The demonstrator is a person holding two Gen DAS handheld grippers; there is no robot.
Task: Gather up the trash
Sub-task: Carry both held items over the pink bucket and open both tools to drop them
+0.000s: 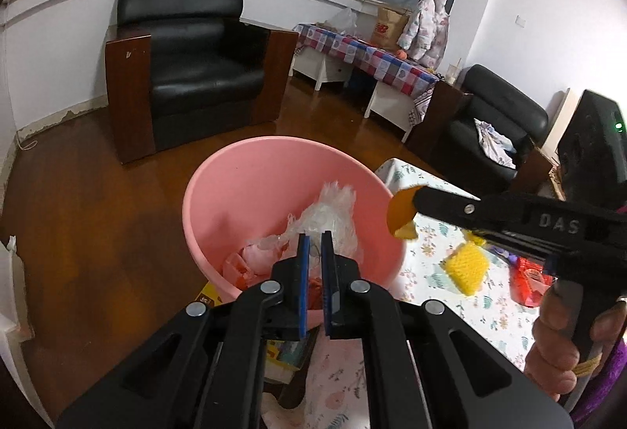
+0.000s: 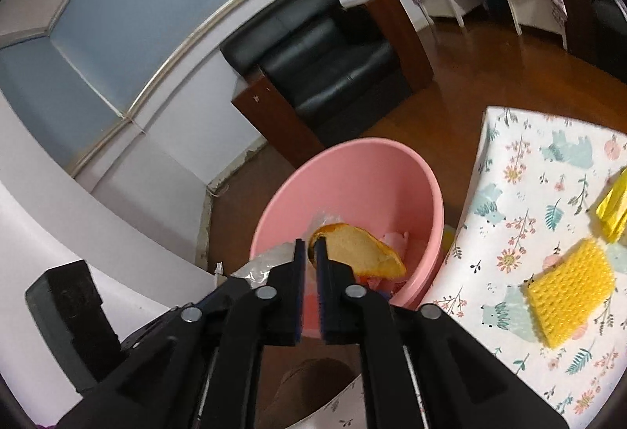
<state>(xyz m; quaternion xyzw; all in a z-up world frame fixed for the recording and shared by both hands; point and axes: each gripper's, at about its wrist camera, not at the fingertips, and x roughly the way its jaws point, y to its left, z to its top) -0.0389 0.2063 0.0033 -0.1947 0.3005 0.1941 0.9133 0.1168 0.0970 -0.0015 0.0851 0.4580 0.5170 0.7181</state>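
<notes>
The left tongs (image 1: 314, 244) point down into the pink bucket (image 1: 243, 186), their blue pads nearly together with only a thin slit between them and nothing gripped. Just past their tips, inside the bucket, lies crumpled clear plastic (image 1: 333, 217) on top of pinkish and red scraps.

The right tongs (image 2: 310, 252) hang over the near rim of the same bucket, their jaws a narrow gap apart. An orange peel (image 2: 364, 252), pale pith upward, sits at the tip of the right-hand pad and spreads to the right of it, above the bucket's opening; whether the pads press on it I cannot tell. In the left wrist view the peel (image 1: 399, 217) shows at the tip of the right tongs, at the bucket's right rim, with a hand (image 1: 564, 342) on the handle behind.

To the right of both tongs is the desk (image 2: 521, 162), covered in a floral cloth. On it lie a yellow bumpy sponge (image 2: 568, 291), a yellow wrapper (image 2: 613, 205) beyond that, and a red packet (image 1: 529, 280).

Beyond the bucket is brown wooden floor (image 1: 98, 213), then a black leather armchair (image 1: 196, 68) with wooden sides against the wall. Further right stands a low white bench under a checked cloth (image 1: 364, 56), and a second black armchair (image 1: 493, 131).
</notes>
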